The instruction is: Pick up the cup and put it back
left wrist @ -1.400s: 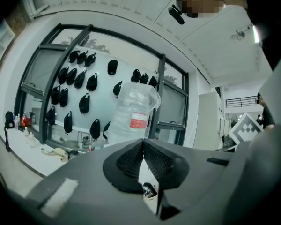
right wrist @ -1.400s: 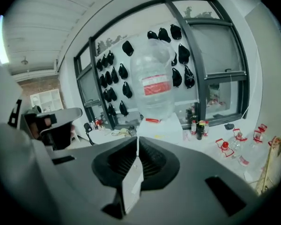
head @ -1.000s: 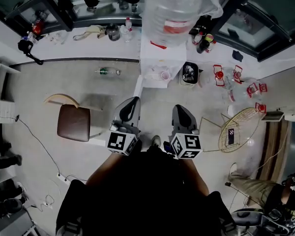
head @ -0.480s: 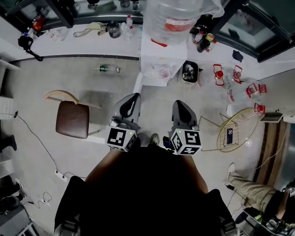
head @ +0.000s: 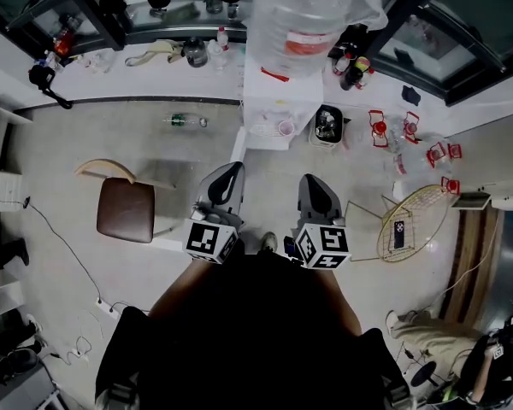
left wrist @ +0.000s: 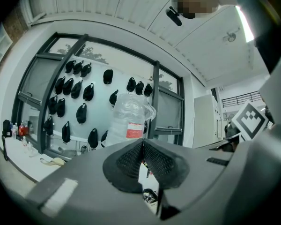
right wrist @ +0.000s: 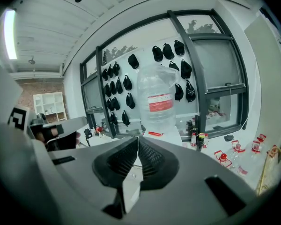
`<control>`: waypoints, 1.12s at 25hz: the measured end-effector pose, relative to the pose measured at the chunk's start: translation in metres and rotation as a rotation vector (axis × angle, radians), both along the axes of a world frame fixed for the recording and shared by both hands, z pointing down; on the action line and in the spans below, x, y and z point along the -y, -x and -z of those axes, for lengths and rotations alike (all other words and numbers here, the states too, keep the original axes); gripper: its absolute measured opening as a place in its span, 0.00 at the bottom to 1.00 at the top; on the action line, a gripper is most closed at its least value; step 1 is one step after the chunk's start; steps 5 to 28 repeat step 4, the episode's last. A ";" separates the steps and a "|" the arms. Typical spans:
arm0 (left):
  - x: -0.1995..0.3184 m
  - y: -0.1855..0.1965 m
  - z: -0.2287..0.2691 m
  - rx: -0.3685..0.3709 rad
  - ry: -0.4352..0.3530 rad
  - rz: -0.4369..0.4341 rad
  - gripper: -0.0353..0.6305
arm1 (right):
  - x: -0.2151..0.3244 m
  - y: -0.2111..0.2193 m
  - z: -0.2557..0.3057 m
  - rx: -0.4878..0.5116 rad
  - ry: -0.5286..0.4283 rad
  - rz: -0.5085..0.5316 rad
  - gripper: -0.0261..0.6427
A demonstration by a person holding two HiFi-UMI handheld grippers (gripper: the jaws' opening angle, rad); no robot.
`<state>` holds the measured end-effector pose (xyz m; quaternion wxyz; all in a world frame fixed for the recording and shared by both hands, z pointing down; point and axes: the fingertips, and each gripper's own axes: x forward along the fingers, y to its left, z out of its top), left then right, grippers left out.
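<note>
A small pinkish cup point(head: 286, 128) stands on the ledge of the white water dispenser point(head: 278, 92), under its big clear bottle point(head: 306, 15). My left gripper point(head: 230, 172) and right gripper point(head: 311, 183) are held side by side near my body, well short of the dispenser. In the left gripper view the left gripper point(left wrist: 143, 142) has its jaws pressed together with nothing between them. The right gripper point(right wrist: 137, 139) is likewise shut and empty, and the dispenser bottle point(right wrist: 158, 100) stands straight ahead of it.
A brown chair point(head: 126, 211) stands on the floor to the left. A bottle point(head: 186, 123) lies near the wall counter point(head: 111, 67). Right of the dispenser stands a black bin point(head: 328, 125), then several red-capped bottles point(head: 410, 135) and a round wire table point(head: 410, 223).
Both grippers stay where they were, still shut. A person at the lower right edge of the head view has shifted.
</note>
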<state>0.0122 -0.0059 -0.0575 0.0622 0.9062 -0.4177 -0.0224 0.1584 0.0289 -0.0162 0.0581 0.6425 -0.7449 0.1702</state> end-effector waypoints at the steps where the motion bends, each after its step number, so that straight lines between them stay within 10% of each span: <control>1: 0.000 0.000 0.000 0.000 0.001 -0.002 0.06 | 0.000 0.001 0.000 0.000 0.000 0.000 0.04; 28: 0.002 0.001 0.001 -0.011 0.001 -0.003 0.06 | 0.002 0.003 0.001 0.002 -0.002 0.001 0.04</control>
